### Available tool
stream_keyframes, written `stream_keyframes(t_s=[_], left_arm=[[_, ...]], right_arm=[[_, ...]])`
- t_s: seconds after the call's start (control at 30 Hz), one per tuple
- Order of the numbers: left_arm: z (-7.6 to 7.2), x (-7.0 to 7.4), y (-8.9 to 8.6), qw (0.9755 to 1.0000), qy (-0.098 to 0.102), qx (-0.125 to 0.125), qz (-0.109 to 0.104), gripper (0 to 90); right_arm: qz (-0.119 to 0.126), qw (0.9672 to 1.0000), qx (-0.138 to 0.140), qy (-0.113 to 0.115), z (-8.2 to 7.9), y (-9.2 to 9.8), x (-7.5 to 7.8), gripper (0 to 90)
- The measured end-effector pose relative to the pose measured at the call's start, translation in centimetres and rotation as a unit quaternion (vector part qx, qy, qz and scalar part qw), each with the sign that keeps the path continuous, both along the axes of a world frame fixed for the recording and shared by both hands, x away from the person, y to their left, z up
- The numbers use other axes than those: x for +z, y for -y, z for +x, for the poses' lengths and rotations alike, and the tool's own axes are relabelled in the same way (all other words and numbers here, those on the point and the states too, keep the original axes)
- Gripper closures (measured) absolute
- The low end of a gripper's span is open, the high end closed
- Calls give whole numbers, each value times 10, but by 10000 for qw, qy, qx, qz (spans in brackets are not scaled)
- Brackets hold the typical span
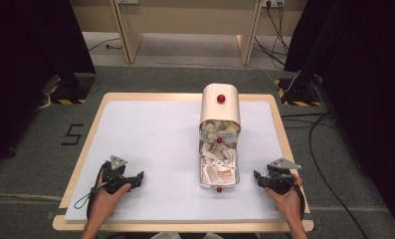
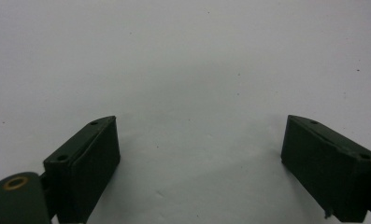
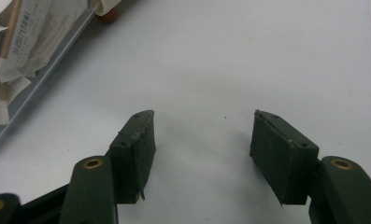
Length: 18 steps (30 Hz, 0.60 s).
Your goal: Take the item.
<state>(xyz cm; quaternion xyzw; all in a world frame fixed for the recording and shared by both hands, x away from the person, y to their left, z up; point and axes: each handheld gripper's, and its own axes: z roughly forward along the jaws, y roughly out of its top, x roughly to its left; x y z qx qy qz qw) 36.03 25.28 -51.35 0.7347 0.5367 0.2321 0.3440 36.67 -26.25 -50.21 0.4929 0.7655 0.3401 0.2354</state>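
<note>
A cream container [image 1: 220, 110] with a red knob [image 1: 220, 98] lies on the white mat [image 1: 155, 134], its mouth toward me. Crumpled papers [image 1: 218, 164] spill from it into a clear tray [image 1: 237, 172] in front. My left gripper [image 1: 139, 179] rests open on the mat at the near left, well apart from the tray. My right gripper [image 1: 257, 179] rests open just right of the tray's near end. The left gripper [image 2: 201, 120] has only bare mat between its jaws. Off to the upper left of the right gripper [image 3: 203, 114] are printed papers [image 3: 24, 32] and a red knob [image 3: 109, 16].
The mat lies on a wooden table [image 1: 279, 129] with grey carpet around it. Dark curtains hang at both sides, and cables [image 1: 319, 149] run on the floor at the right. Stand bases [image 1: 68, 89] sit beyond the far corners.
</note>
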Motion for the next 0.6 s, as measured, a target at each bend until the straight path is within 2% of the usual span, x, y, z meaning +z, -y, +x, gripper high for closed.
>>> stream_keyframes(t_s=[0.33, 0.43, 0.6], left_arm=[[0, 0, 0, 10000, 1, 1, -2, 107], [0, 0, 0, 10000, 0, 1, -3, 107], [0, 0, 0, 10000, -1, -1, 1, 107]], right_arm=[[52, 9999, -87, -35, 0, -1, 1, 400], [18, 10000, -62, 15, 0, 0, 2, 401], [119, 9998, -100, 115, -2, -1, 8, 411]])
